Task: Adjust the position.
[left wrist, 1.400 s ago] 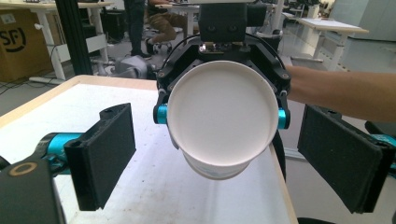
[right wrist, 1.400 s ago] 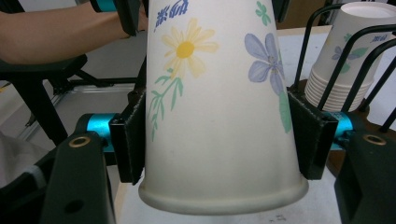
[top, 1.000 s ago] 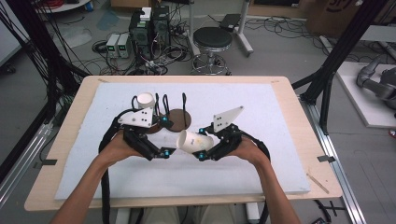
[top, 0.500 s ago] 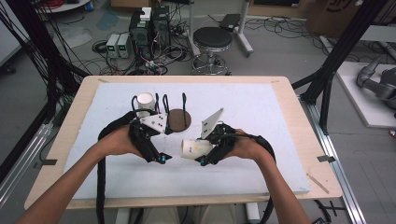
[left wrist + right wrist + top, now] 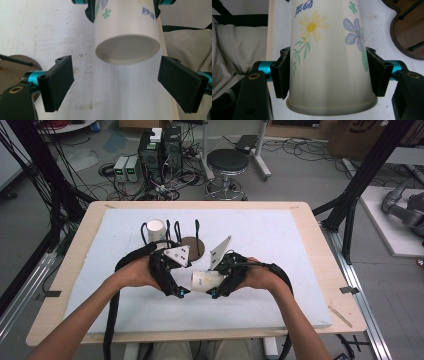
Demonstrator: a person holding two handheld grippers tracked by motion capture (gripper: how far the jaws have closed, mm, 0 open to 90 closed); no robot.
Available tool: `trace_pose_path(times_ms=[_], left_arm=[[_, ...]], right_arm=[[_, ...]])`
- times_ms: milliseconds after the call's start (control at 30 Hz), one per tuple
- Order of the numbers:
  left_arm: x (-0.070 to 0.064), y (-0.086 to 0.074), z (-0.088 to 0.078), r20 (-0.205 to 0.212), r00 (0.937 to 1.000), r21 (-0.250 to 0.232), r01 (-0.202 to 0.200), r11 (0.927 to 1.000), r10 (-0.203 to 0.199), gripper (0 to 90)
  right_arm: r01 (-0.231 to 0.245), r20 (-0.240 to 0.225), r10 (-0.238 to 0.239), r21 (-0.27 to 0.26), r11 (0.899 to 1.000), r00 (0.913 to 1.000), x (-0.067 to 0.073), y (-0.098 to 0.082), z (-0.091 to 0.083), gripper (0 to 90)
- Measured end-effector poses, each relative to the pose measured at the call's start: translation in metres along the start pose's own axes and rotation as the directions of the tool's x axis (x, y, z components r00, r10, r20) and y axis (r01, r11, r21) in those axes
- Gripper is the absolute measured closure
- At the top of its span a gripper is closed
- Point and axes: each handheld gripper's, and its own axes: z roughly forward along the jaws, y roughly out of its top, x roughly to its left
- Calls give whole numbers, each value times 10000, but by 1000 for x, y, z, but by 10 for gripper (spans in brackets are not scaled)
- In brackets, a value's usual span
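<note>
**Flowered paper cup held sideways between two grippers**

Compared with a second ago, both hands have drawn nearer the person's edge of the counter (image 5: 280, 235), and the left gripper's (image 5: 179, 292) jaws, which have just been closing slightly, now stand wide on either side of the cup's closed base without touching it. The right gripper (image 5: 214, 293) clamps the white, tapered paper cup printed with yellow and blue flowers (image 5: 206, 281) near its rolled rim; in the right gripper view its flat black pads (image 5: 281, 75) press both walls of the cup (image 5: 329, 62). The cup lies roughly level above the counter's white, faintly speckled sheet. In the left gripper view the cup's smooth base (image 5: 127, 50) faces the camera. Behind stand a dark brown round rack with black prongs (image 5: 192, 245) and a second white cup (image 5: 155, 229).
</note>
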Motion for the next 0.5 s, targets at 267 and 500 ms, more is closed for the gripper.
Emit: trace_pose_path(times_ms=[267, 500], left_arm=[[1, 5, 10, 70, 10000, 41, 1, 10000, -1, 136], [0, 7, 14, 140, 9999, 74, -59, 10000, 58, 170]], right_arm=[[-65, -70, 66, 151, 9999, 10000, -1, 2, 5, 322], [-27, -130, 28, 136, 9999, 9999, -1, 1, 7, 320]])
